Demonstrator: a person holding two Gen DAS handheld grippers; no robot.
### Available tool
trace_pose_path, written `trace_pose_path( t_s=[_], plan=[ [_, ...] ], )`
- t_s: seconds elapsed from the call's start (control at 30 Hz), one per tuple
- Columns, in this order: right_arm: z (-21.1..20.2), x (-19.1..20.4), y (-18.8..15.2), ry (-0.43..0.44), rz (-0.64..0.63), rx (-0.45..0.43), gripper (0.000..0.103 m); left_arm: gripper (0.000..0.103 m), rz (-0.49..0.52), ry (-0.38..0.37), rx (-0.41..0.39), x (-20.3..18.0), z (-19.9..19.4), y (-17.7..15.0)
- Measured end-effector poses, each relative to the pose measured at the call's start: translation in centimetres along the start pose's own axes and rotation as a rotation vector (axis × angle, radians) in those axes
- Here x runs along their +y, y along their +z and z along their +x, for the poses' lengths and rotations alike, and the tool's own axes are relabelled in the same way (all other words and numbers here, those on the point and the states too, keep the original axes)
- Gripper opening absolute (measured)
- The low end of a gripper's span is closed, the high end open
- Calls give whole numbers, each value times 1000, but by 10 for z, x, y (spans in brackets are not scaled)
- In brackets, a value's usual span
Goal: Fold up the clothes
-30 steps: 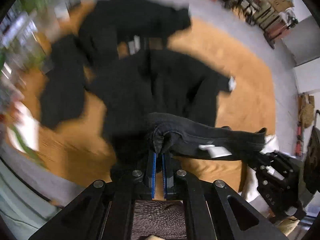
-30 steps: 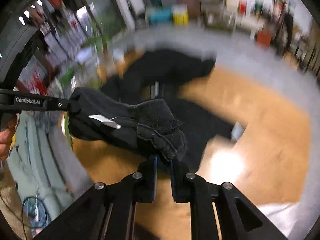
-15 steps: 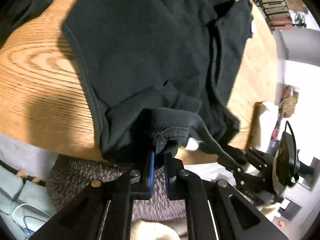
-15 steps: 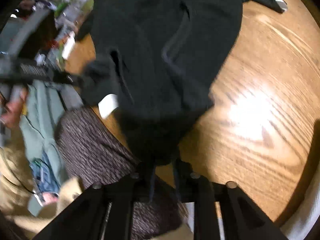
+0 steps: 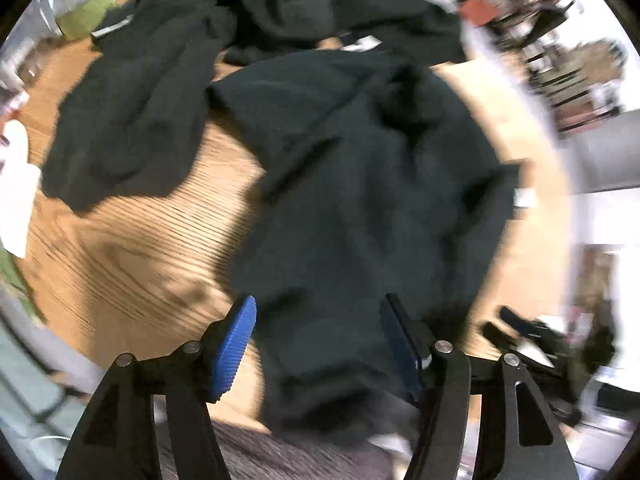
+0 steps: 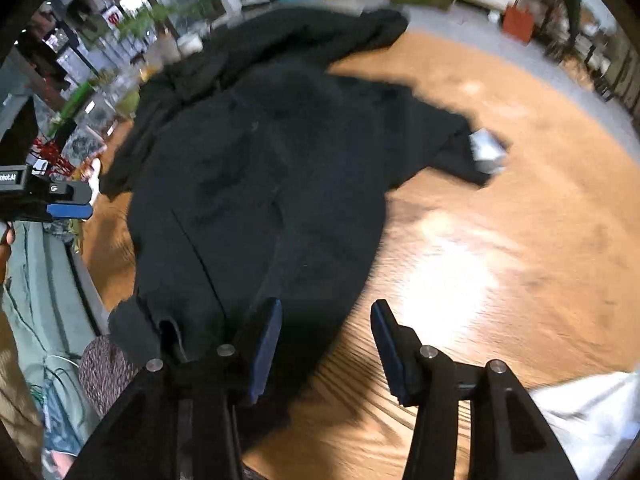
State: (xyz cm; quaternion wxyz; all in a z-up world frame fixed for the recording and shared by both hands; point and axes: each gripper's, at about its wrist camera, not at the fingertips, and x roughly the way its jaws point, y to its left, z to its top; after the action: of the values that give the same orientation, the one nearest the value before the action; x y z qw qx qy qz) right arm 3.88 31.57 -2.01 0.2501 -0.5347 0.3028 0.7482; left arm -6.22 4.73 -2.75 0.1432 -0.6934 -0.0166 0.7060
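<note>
Cloth, white, in right view only

- The left claw has its two blue pads spread wide apart, holding nothing.
- The right claw is spread wide too, and holds nothing.
- Both claws point forward and down.

Left hand-held gripper spread wide above black garment; garment on wooden table.
</note>
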Motion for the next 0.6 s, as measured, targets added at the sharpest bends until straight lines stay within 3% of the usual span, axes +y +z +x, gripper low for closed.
trace_pose_path(
  t_s=[0.07,0.13,0.17,0.2,0.23,0.3,0.33,0.37,0.43,0.6],
  plan=[
    [35,12,6,8,-1,48,50,66,23,81,9,-2,22,2],
    [54,21,11,-16,-21,74,51,65,3,87,41,2,40,4],
    [63,26,13,-40,-37,90,57,64,-15,69,53,5,46,5],
    [66,31,15,-71,-65,89,59,56,-31,46,51,7,49,6],
    [68,36,16,-102,-96,86,59,39,-43,34,40,8,51,6],
    [71,46,16,-164,-156,78,51,13,-60,30,30,9,51,4],
    [71,50,14,-195,-202,70,43,11,-62,26,29,9,50,4],
    [70,52,11,-185,-236,61,28,10,-64,25,24,8,48,3],
    [66,45,11,-180,-231,69,11,7,-63,35,7,9,41,1],
    [23,-25,3,-129,-31,8,9,6,-71,68,-48,26,11,-6]
  ],
)
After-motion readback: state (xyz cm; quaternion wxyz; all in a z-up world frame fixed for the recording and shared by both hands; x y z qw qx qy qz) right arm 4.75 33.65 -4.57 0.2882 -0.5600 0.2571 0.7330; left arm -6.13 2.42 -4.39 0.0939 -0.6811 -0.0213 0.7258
